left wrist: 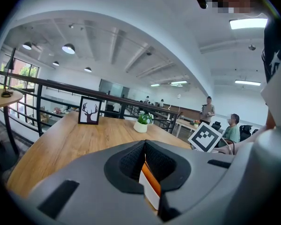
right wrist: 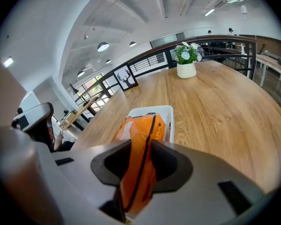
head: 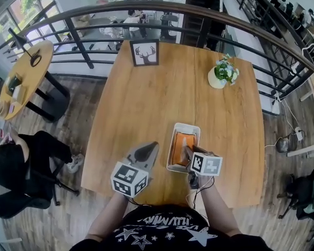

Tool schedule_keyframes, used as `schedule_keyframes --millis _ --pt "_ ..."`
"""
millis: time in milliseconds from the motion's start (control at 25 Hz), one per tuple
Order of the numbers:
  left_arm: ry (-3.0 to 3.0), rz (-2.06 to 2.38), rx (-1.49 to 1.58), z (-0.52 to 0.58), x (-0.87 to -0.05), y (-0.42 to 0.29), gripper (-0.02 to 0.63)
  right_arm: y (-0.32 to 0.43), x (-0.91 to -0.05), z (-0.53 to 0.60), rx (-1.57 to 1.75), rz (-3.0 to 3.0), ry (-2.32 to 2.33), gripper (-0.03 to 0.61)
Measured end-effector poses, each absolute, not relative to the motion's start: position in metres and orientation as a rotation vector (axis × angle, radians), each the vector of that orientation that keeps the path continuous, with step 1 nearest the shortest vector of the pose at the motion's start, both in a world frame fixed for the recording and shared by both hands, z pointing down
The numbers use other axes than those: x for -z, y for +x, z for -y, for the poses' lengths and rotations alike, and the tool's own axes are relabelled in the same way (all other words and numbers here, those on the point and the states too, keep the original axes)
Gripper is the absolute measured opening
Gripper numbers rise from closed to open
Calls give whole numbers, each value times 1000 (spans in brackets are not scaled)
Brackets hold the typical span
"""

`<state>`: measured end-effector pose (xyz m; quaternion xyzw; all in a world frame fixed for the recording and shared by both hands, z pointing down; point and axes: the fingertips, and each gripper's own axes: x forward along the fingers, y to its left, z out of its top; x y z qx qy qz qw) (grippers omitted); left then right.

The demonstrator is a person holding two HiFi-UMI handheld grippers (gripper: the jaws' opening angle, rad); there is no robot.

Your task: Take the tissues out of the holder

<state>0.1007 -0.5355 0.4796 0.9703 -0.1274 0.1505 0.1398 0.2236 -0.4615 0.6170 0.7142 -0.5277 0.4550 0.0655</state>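
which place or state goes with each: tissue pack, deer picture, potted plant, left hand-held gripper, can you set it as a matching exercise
1. tissue pack
2. deer picture
3. potted plant
4. left hand-held gripper

a. left part of the table's far edge
b. jaws together, empty
c. pinched by the right hand-held gripper, at the holder
d. near the table's far right corner

Pairs: 1-c, 2-a, 3-d, 4-b

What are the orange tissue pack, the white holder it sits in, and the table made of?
Orange tissue pack: probably thin plastic film, slightly glossy; it folds and creases softly.
White holder: looks like rigid matte plastic, with a smooth rounded rim.
Table: wood or wood veneer, satin finish; grain lines run along it.
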Motion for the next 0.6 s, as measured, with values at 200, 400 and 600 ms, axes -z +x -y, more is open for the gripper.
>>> schedule_keyframes --millis 200,400,600 --pt "2817 387 -405 536 -469 96 14 225 -597 462 -1315 1649 2190 98" --pt "2823 400 -393 530 -466 90 14 225 -581 460 -1291 1710 2226 97" --pt "2841 408 -370 522 -458 83 14 222 -562 457 -1205 1791 2234 97"
